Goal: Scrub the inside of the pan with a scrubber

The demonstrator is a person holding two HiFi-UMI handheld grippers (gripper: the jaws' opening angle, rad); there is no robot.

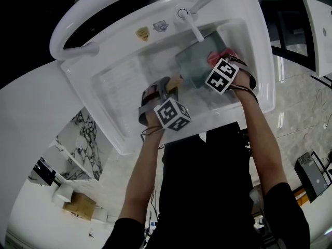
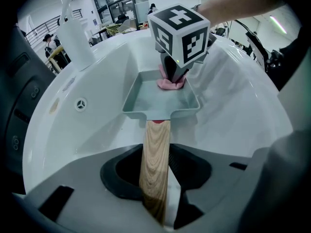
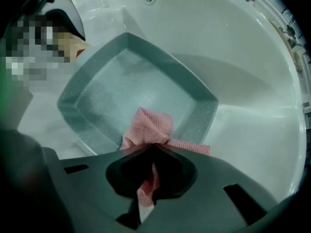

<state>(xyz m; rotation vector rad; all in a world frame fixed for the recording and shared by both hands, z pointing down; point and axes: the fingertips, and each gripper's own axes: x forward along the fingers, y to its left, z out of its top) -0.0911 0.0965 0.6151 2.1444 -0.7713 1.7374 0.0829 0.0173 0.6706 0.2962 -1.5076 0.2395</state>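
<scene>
Left tongs (image 2: 156, 178) clamped on the wooden handle (image 2: 155, 149), bottom centre of left gripper view. Long axis runs straight up-frame to the pan (image 2: 146, 98), lying flat in the white sink (image 2: 97, 130). Right tongs (image 3: 148, 178) pinch the pink scrubber (image 3: 150, 125), which touches the pan floor by the far rim. Office windows (image 2: 116, 4) upper left.

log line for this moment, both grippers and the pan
left gripper: shut on pan handle | right gripper: shut on pink scrubber | scrubber: inside pan, near one wall | pan: in white sink
</scene>
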